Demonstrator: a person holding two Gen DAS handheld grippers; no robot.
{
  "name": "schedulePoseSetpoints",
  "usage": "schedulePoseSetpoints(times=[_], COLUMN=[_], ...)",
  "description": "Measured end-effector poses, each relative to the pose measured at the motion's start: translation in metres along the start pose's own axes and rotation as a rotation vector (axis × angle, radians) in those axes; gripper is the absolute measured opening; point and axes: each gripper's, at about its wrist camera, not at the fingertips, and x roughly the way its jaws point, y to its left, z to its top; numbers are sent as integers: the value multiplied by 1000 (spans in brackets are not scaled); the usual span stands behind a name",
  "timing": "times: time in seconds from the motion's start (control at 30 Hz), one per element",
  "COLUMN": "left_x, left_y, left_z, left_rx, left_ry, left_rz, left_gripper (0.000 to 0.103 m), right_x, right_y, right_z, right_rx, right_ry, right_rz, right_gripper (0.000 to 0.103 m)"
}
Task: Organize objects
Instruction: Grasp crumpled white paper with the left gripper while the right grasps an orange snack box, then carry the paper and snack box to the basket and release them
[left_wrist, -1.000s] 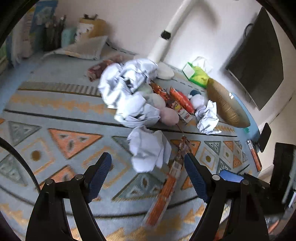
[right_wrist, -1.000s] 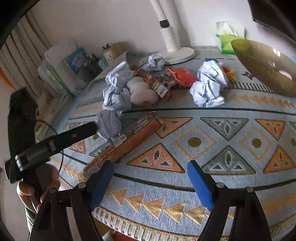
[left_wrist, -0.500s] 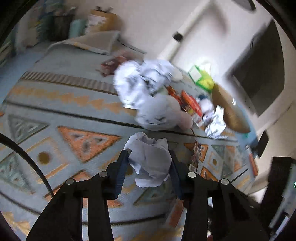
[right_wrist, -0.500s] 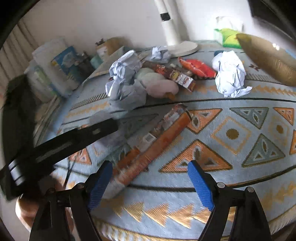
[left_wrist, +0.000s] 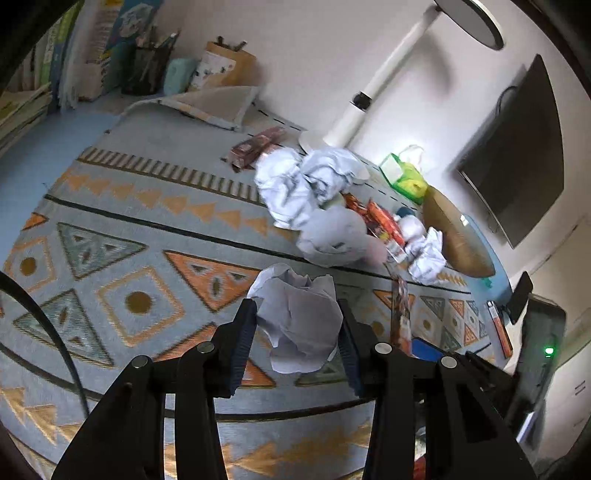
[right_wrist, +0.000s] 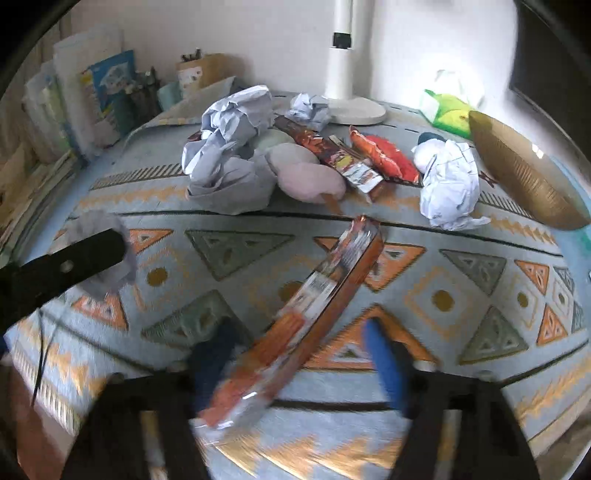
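Note:
My left gripper (left_wrist: 297, 332) is shut on a crumpled white paper ball (left_wrist: 299, 317), held just over the patterned tablecloth (left_wrist: 136, 302). In the right wrist view that gripper's black arm (right_wrist: 66, 266) reaches in from the left with the ball (right_wrist: 114, 280). A long orange snack packet (right_wrist: 314, 302) lies slantwise on the cloth, its near end between the blurred blue fingers (right_wrist: 384, 362) of my right gripper (right_wrist: 299, 358). Those jaws are closing, with a gap still showing on the packet's right side. The same packet (left_wrist: 400, 314) shows to the right of the ball in the left wrist view.
Farther back lies a heap of crumpled papers (right_wrist: 229, 147), pink soft lumps (right_wrist: 310, 181), snack packets (right_wrist: 384, 158) and another paper ball (right_wrist: 450, 184). A gold bowl (right_wrist: 524, 173), a green tissue box (right_wrist: 450, 114) and a white lamp base (right_wrist: 354, 110) stand at the back right. Books (right_wrist: 107, 92) line the left.
The left gripper closed on the paper ball and carried it sideways. The right gripper moved over the orange packet, tilted down, and its jaws narrowed around it.

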Motion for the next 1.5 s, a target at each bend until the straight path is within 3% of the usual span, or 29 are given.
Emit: schedulePoseSetpoints(times=[0.03, 0.07, 0.17, 0.27, 0.4, 0.47, 0.53, 0.63, 0.73, 0.87, 1.03, 1.17, 1.27, 1.5], left_x=[2, 4, 11, 20, 31, 32, 31, 28, 26, 21, 14, 15, 28, 113], left_y=[-3, -6, -15, -24, -36, -43, -45, -49, -53, -69, -108, -160, -207, -310], left_z=[-1, -4, -7, -11, -13, -15, -16, -17, -16, -12, 6, 39, 71, 128], left_rx=[7, 18, 38, 35, 53, 72, 82, 90, 102, 141, 223, 319, 361, 384], left_ry=[4, 11, 28, 37, 60, 62, 62, 69, 73, 80, 63, 37, 26, 55], left_rz=[-3, -7, -22, -23, -22, -10, -8, 2, 17, 20, 8, -3, -55, -174], left_gripper=[40, 40, 40, 40, 40, 40, 40, 40, 40, 40, 40, 40, 40, 40], right_x=[-5, -12, -31, -39, -43, -43, -42, -36, -33, -39, -78, -115, -133, -132], right_y=[-7, -17, -47, -72, -90, -91, -87, -72, -65, -71, -93, -146, -201, -323], right_z=[-3, -7, -22, -29, -33, -35, -35, -31, -27, -30, -24, -2, 24, 94], right_rx=[-20, -41, -75, -131, -162, -135, -109, -145, -180, -159, -93, 11, 117, 341], right_ry=[3, 13, 38, 52, 78, 69, 53, 26, 1, 3, -85, -198, -259, -309], right_rz=[18, 45, 150, 166, 232, 277, 271, 197, 143, 257, 334, 294, 239, 92], right_gripper=[36, 31, 27, 28, 40, 55, 55, 55, 20, 17, 17, 17, 17, 17])
